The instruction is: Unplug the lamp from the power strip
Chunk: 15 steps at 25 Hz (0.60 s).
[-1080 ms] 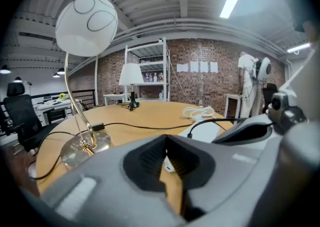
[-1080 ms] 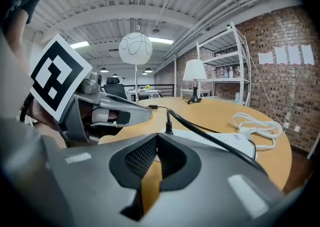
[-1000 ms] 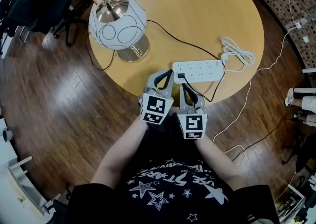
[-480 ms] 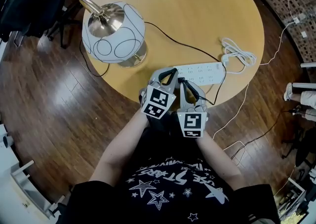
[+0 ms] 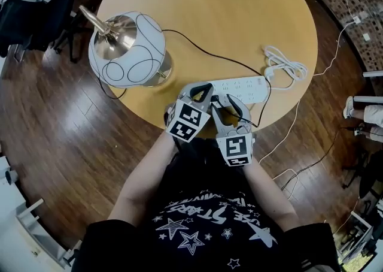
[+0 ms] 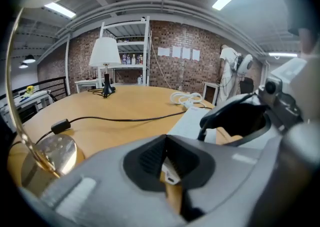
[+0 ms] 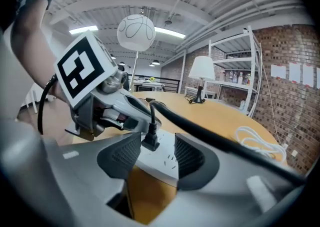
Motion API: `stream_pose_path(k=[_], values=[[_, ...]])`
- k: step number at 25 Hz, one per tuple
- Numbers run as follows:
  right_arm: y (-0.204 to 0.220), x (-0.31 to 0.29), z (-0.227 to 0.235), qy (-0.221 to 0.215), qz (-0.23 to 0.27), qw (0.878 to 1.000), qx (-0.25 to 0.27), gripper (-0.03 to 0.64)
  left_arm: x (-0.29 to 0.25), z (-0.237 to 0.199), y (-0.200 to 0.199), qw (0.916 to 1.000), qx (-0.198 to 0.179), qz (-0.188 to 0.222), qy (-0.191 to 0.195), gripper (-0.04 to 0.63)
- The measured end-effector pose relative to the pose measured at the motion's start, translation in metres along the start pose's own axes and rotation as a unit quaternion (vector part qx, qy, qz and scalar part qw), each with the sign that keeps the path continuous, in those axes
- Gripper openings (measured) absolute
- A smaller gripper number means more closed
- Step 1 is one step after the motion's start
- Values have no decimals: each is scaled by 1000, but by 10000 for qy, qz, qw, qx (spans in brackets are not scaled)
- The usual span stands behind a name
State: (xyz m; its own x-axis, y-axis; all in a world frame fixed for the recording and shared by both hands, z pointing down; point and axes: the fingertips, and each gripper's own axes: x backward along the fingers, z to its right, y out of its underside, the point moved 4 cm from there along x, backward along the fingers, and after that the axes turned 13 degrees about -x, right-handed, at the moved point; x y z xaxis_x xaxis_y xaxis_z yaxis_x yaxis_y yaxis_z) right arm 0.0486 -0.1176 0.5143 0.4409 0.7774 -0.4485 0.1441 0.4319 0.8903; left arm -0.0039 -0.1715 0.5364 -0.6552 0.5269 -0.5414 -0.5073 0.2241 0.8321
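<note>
The lamp point(image 5: 125, 49) with a white globe shade stands at the round table's left; its black cord point(image 5: 203, 49) runs to the white power strip point(image 5: 245, 89) near the front edge. In the right gripper view the black plug point(image 7: 149, 140) stands upright on the strip's point(image 7: 162, 161) near end, between the jaws of my right gripper point(image 7: 157, 151). Those jaws are opening and the pads are clear of the plug. I cannot tell whether the prongs sit in the socket. My left gripper point(image 5: 200, 91) is shut, its tips resting on the strip's left end point(image 6: 197, 121).
A coiled white cable point(image 5: 286, 64) lies right of the strip. A small lamp with a cone shade point(image 6: 105, 56) stands at the table's far side. The table's front edge point(image 5: 179, 118) is just under both grippers. More cables trail over the wooden floor point(image 5: 311, 145) at the right.
My right gripper's jaws have spread apart around the plug. The left gripper has stayed on the strip's end. The head view has shifted a little.
</note>
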Motion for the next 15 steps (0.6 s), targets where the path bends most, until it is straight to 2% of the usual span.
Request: stream_pose_path(k=[6, 10, 15], values=[[0, -11, -8, -379, -202, 9989, 165, 213, -5, -2, 3, 9998, 42, -133, 164, 5], [1, -15, -10, -533, -505, 9963, 441, 175, -6, -2, 3, 9997, -88, -146, 191, 3], [1, -22, -8, -713, -662, 9948, 290, 141, -4, -5, 2, 9995, 254, -101, 187, 5]])
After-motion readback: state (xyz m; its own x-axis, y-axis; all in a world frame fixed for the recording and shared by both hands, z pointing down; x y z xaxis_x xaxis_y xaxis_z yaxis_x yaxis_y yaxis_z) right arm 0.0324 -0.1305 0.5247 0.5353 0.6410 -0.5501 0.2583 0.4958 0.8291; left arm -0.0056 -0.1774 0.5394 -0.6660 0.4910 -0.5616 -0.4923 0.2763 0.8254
